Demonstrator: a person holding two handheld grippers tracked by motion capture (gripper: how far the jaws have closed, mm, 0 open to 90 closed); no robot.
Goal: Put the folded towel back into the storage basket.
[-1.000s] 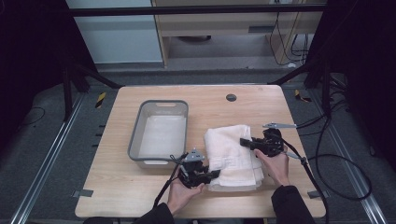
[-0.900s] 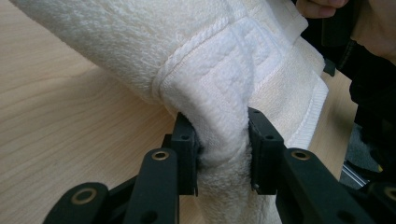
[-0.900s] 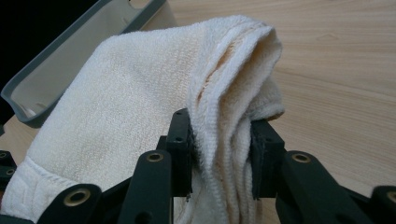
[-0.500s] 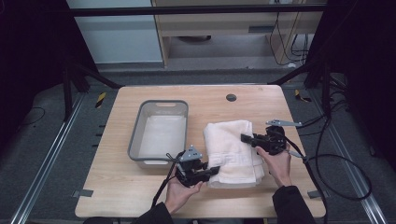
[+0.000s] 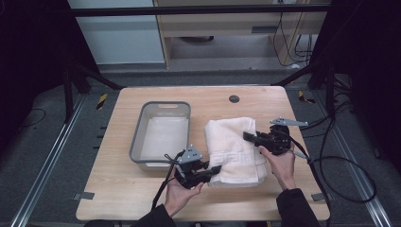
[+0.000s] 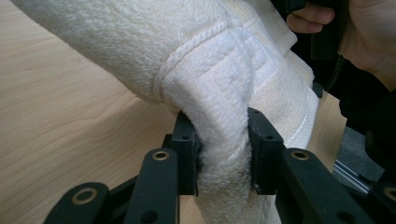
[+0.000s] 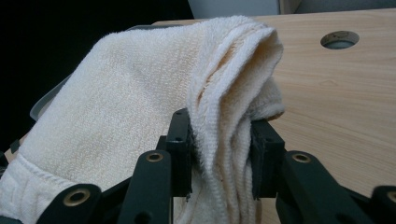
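High view: a folded white towel lies on the right half of a pale wooden table, its long axis running from the person's near edge away toward the far edge. Just to its left, close beside it, sits a grey plastic bin, open at the top, with its long side parallel to the towel.

Two forearms enter from the bottom. Reaching in from the towel's near left corner, the left gripper points to the right and lies roughly level. Across the towel, the right gripper comes in from the right edge, about midway along it, pointing left. A black cable trails from it and loops off the table's right side.

Left gripper view: the two black jaws are clamped on a thick bunch of towel at a stitched hem, with the cloth squeezed narrow between the pads. The towel rises away from the jaws with bare wood below it, so this corner is lifted off the table. The person's other hand shows at upper right.

Right gripper view: the jaws pinch several folded layers of towel, which drape up and over them.

Open tabletop lies beyond the towel, broken by a round hole near the far edge, and a bare strip runs along the near edge.
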